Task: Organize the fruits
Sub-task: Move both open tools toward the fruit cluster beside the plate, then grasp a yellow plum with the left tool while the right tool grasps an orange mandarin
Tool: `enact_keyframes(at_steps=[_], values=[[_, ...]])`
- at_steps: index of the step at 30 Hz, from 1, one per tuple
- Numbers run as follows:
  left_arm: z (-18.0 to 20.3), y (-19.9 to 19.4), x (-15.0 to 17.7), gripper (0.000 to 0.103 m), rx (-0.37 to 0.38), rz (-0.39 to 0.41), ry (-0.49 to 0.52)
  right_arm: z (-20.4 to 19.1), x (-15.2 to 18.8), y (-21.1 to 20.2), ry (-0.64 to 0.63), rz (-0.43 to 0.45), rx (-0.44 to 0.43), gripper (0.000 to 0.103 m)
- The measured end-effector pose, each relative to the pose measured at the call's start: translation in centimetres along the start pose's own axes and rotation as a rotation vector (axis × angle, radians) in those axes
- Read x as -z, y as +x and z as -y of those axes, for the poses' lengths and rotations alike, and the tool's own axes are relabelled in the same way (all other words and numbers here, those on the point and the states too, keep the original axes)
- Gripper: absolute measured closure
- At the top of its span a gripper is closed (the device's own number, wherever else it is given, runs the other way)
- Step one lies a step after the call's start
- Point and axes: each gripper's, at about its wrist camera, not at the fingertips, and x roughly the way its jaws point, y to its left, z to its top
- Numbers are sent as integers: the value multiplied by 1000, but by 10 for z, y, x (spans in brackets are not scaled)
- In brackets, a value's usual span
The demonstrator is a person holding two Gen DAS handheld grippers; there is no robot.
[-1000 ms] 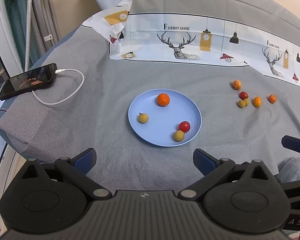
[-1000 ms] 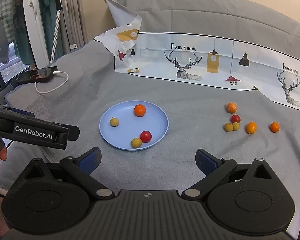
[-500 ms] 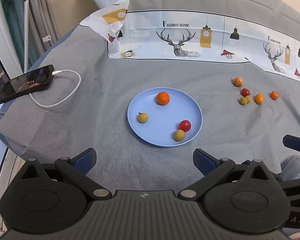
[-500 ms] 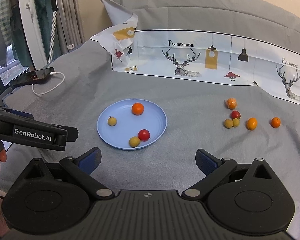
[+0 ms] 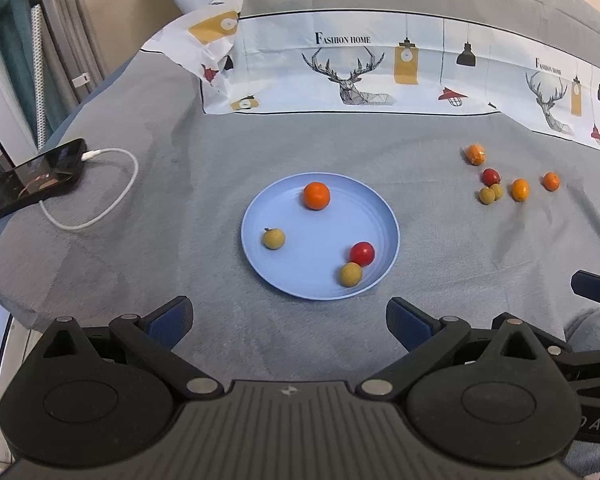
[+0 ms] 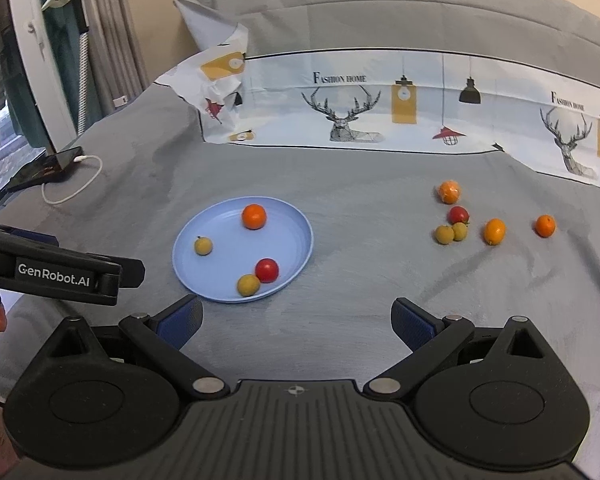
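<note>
Both tools hang short of the blue plate (image 6: 300, 248), each with fingers spread wide and nothing between them: the left tool (image 5: 288, 320) on the plate's near side, the right tool (image 6: 296, 320) just near and right of it. The plate lies on a grey bed cover (image 6: 360, 184) and holds an orange fruit (image 6: 254, 216), a red one (image 6: 267, 270) touching a yellow-brown one (image 6: 247, 285), and a stemmed yellow-brown one (image 6: 203, 246). Six loose fruits (image 6: 460, 226) sit well right of the plate, two yellow-brown ones touching and a red one just behind them.

The risks, as I judge them: round fruit rolls on soft fabric; closing on the tight cluster may nudge its neighbours away; a hard pinch could burst the red one; fruit dropped into the shallow plate may knock others over its low rim.
</note>
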Motion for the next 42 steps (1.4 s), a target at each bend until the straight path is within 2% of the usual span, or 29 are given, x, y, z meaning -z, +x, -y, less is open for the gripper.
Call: enact_keyframes(at_steps=[7, 12, 17, 22, 28, 33, 38, 42], values=[[24, 12, -17, 0, 15, -10, 36, 27, -3, 7, 52, 3, 37, 3], [53, 29, -39, 0, 43, -25, 68, 59, -6, 14, 114, 16, 94, 3], [94, 58, -69, 0, 93, -36, 102, 107, -11, 24, 189, 48, 189, 3], [151, 107, -95, 0, 153, -73, 170, 171, -21, 42, 271, 85, 311, 3], [227, 185, -112, 0, 185, -116, 279, 251, -29, 93, 362, 86, 422, 2], [272, 242, -120, 0, 201, -138, 367, 308, -39, 151, 390, 75, 482, 2], [292, 276, -126, 0, 206, -162, 384, 343, -51, 198, 375, 63, 485, 2], [294, 291, -130, 2, 229, -187, 346, 358, -53, 233, 369, 23, 455, 1]])
